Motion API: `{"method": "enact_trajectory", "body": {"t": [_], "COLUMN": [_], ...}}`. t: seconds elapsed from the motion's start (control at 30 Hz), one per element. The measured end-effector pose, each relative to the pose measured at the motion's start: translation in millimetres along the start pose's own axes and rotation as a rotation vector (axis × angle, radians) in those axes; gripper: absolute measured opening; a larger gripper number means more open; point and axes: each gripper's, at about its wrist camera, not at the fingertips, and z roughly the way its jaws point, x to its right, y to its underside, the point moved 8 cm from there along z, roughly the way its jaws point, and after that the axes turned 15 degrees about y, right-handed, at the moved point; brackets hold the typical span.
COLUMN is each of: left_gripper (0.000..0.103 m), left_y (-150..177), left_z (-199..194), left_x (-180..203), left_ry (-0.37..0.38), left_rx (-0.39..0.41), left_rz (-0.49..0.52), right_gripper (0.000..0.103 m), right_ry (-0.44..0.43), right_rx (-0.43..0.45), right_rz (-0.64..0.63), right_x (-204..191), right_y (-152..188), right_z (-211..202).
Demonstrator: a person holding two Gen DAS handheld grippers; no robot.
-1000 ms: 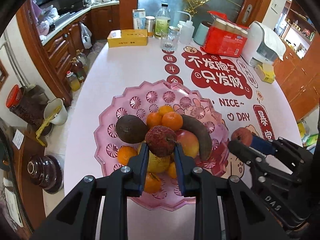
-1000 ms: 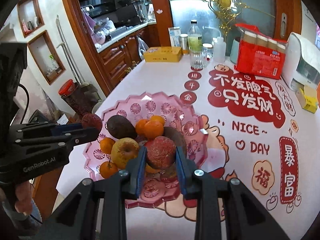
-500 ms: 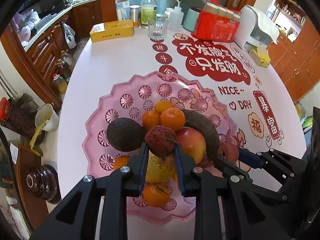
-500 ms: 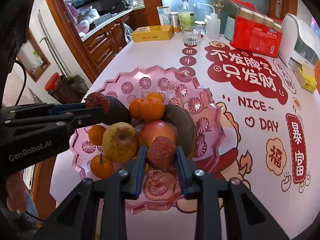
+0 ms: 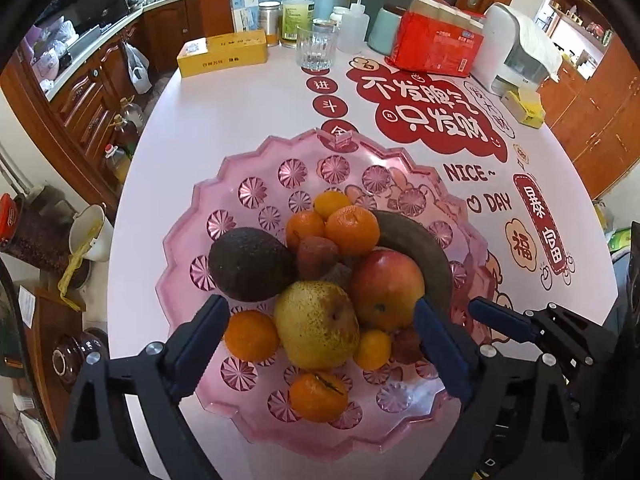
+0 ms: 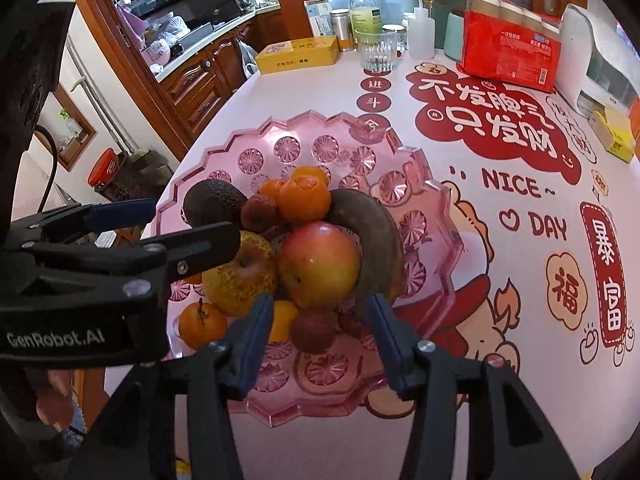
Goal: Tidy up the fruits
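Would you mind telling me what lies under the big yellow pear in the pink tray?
The pear rests on small oranges: one at its left, one at its right. Whatever lies directly beneath it on the pink tray is covered.

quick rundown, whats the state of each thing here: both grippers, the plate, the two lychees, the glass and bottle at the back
left hand-held gripper: open, empty, over the plate
right hand-held gripper: open, empty
pink plate: flat on the table, piled with fruit
far lychee: resting between avocado and oranges
near lychee: lying at the pile's front edge
drinking glass: upright, looks empty
bottle: upright, capped
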Motion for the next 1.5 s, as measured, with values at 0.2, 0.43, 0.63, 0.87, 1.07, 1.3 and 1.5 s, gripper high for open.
{"method": "enact_trajectory", "body": {"t": [0.2,0.43,0.63,0.87,1.07,1.3,1.5], "left_gripper": [0.102,0.102,0.102,0.102,0.102,0.102,0.102], "left_y": [2.5,4.2,10.0,16.9,17.3,21.2,31.4], "left_z": [-1.3,0.5,3.2,-5.4,-25.2,-59.9,-72.9], "left_x": [4.4,8.5,13.2,29.9,54.6,97.4,137.8], "left_ry": [0.024,0.025,0.024,0.009,-0.052,-0.095,-0.122], "left_rx": [0.017,0.016,0.010,0.034,0.092,0.174,0.207], "left_rz": [0.005,-0.009,-0.025,-0.027,-0.008,-0.024,-0.022], "right_gripper": [0.053,0.060,0.060,0.060,0.060,0.060,0.061], "right_ry": [0.002,0.013,0.010,0.020,0.018,0.054,0.110], "right_rx": [-0.012,-0.027,-0.042,-0.023,-0.018,0.089,0.169], "right_rz": [0.011,0.036,0.060,0.066,0.107,0.124,0.137], "right_x": [2.4,11.7,23.3,41.6,71.4,116.2,149.0], "right_y": [3.7,8.3,14.4,15.7,19.7,19.3,17.5], "right_z": [-1.0,-1.1,1.4,-8.0,-29.0,-82.2,-121.6]}}
